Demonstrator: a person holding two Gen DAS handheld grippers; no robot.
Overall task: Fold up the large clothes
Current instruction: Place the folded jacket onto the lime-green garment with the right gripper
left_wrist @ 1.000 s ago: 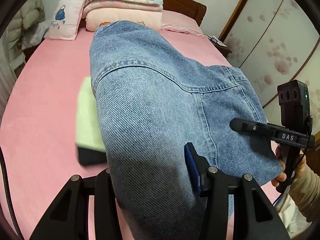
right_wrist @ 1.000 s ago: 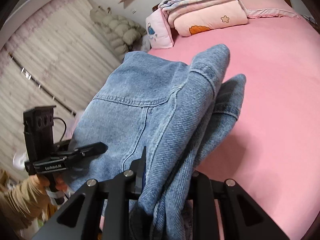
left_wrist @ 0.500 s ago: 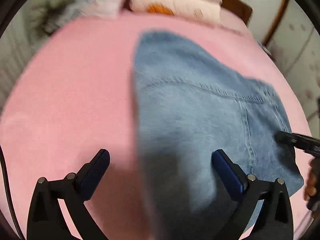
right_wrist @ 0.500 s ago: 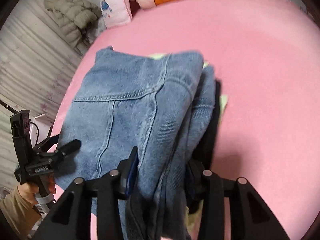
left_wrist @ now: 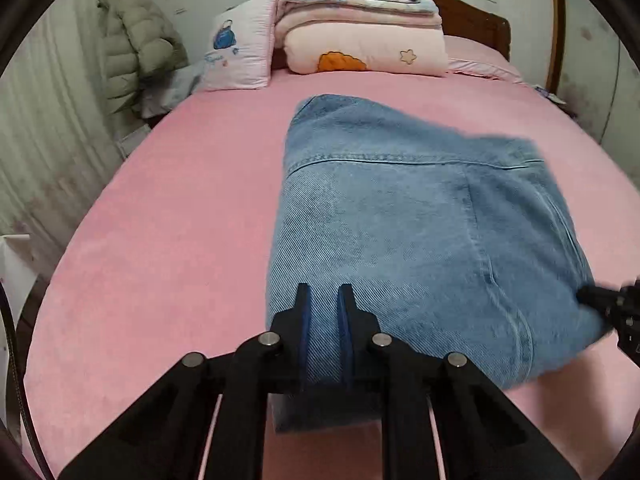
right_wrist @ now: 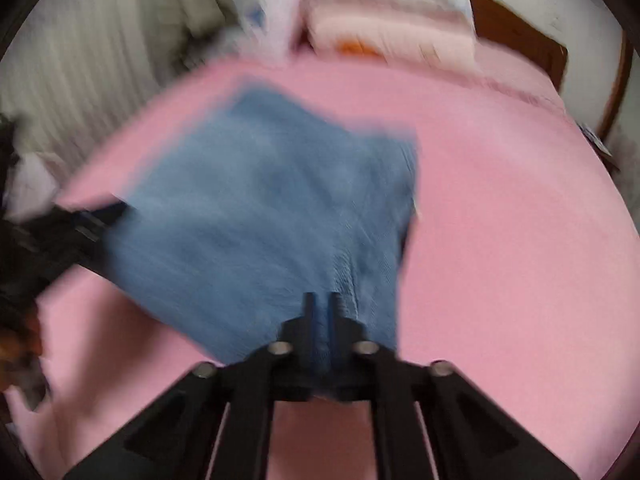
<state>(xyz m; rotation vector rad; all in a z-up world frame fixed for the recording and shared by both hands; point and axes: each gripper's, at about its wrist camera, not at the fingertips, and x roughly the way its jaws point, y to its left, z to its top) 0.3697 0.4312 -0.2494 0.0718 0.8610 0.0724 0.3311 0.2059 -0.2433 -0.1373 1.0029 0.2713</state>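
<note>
A folded blue denim garment [left_wrist: 420, 232] lies on the pink bed [left_wrist: 168, 240]. My left gripper [left_wrist: 323, 300] is shut on the garment's near edge, denim showing between the blue pads. In the blurred right wrist view the denim garment [right_wrist: 264, 216] lies flat and my right gripper [right_wrist: 321, 304] is shut on its near right edge. The right gripper's tip also shows at the right edge of the left wrist view [left_wrist: 612, 304], at the garment's corner. The left gripper shows dark and blurred at the left of the right wrist view [right_wrist: 72, 232].
Folded quilts [left_wrist: 360, 40] and a pink pillow [left_wrist: 240, 56] are stacked at the headboard. A green puffer coat [left_wrist: 136, 48] hangs at the far left. A wardrobe door [left_wrist: 592, 60] stands to the right of the bed.
The garment has come down from mid-air to lie flat on the bed. My left gripper opened wide half a second ago and is now shut on the near edge.
</note>
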